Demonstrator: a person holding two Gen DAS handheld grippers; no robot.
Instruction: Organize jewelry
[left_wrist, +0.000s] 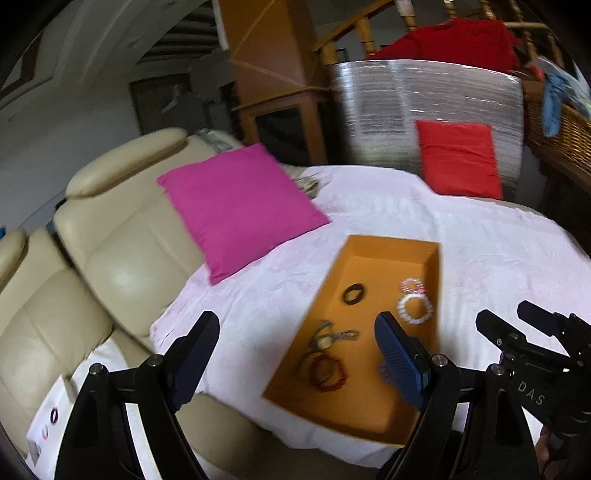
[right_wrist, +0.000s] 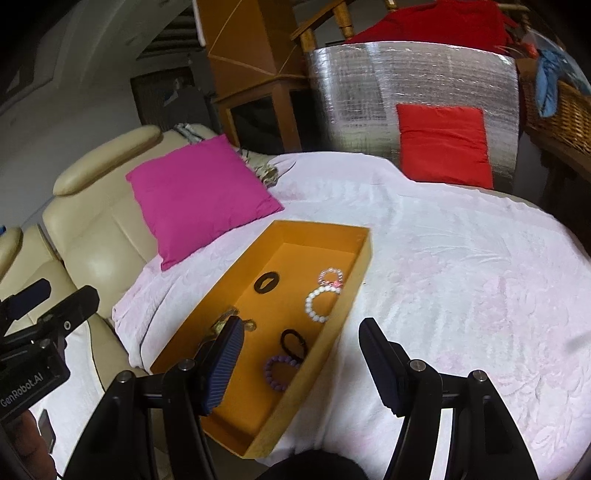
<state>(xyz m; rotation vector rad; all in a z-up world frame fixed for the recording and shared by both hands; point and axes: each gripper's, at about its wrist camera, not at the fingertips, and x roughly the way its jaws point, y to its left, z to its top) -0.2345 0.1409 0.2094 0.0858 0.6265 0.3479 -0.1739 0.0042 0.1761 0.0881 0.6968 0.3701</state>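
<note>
1. Left wrist view: the left tongs (left_wrist: 295, 343) gape empty; their right finger (left_wrist: 400, 363) hides most of a purple bracelet (right_wrist: 282, 371).
2. The right tongs (right_wrist: 301, 356) are also apart, empty.
3. The tray (right_wrist: 354, 295) of jewelry lies just ahead, under both.

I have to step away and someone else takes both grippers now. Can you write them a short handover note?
Left gripper: open, empty, over the left edge of the orange box.
Right gripper: open, empty, over the box's right wall.
The box sits on the white cover. Inside: white bead bracelet, pink bracelet, black ring, black hair tie, purple bracelet, red bracelet, a keyring-like piece.
Done: all visible jewelry is in the box.
Left: no loose jewelry shows on the cover; sorting inside the box may remain.
</note>
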